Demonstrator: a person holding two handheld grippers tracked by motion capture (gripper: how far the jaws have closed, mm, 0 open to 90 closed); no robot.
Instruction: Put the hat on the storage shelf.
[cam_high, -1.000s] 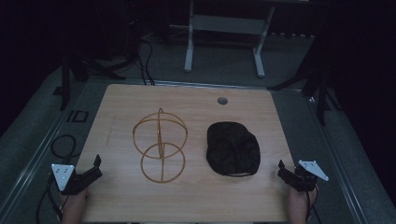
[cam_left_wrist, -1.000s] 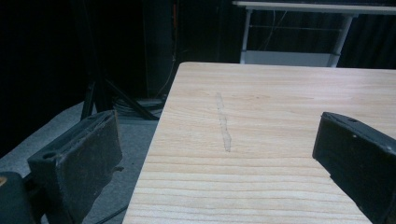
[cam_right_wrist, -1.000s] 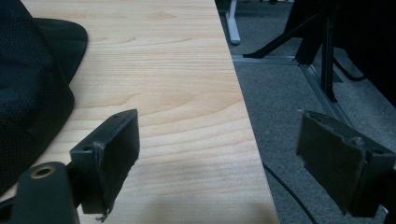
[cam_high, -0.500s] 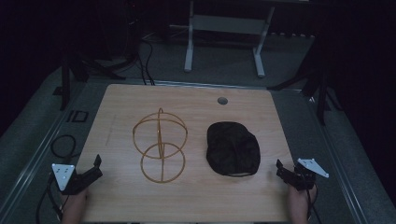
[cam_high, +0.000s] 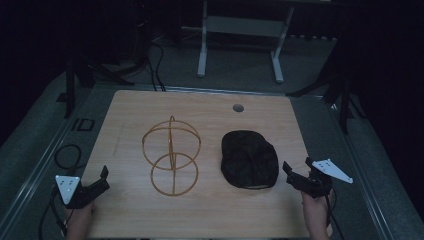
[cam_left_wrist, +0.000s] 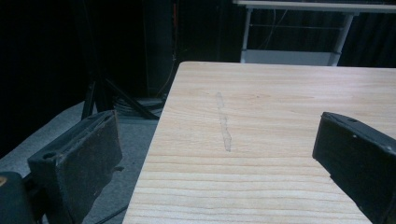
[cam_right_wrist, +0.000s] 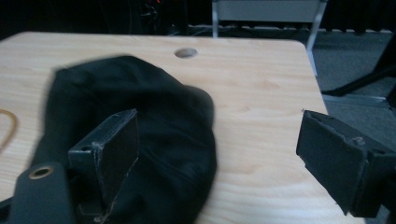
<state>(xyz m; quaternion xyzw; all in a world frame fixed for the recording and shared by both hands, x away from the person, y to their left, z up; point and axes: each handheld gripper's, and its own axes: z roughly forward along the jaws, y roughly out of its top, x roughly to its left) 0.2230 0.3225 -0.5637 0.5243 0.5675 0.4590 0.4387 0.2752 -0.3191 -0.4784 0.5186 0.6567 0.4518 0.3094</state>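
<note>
A pale wooden surface (cam_high: 130, 125) is seen from above in a dark room. At its near left corner, the left hand-held gripper (cam_high: 100, 181) hangs over the edge, held by a hand (cam_high: 76, 222) that enters from the bottom. Its jaws stand wide apart and hold nothing; in the left gripper view (cam_left_wrist: 219, 154) they frame bare wood and a faint scuff mark (cam_left_wrist: 224, 122).

To the right of it, near the middle of the surface, stands a wire frame (cam_high: 171, 154) of thin golden hoops. A flat ring lies on the wood at its near side, and two upright hoops cross each other behind it.

Further right, just beside the frame but apart from it, lies a black cap (cam_high: 249, 159), a soft dark mound resting on the surface. Its long axis runs from the far edge toward the near edge, tilted slightly to the right as it comes nearer. Which end is the brim cannot be told. Beyond the cap, near the far edge, is a small round hole (cam_high: 238, 107) in the wood.

At the near right edge, the right hand-held gripper (cam_high: 290, 172) points leftward at the cap's near right side, very close to it. In the right gripper view (cam_right_wrist: 215, 144) its jaws are wide open and empty, one jaw over the black fabric (cam_right_wrist: 159, 116), the other over bare wood.
</note>
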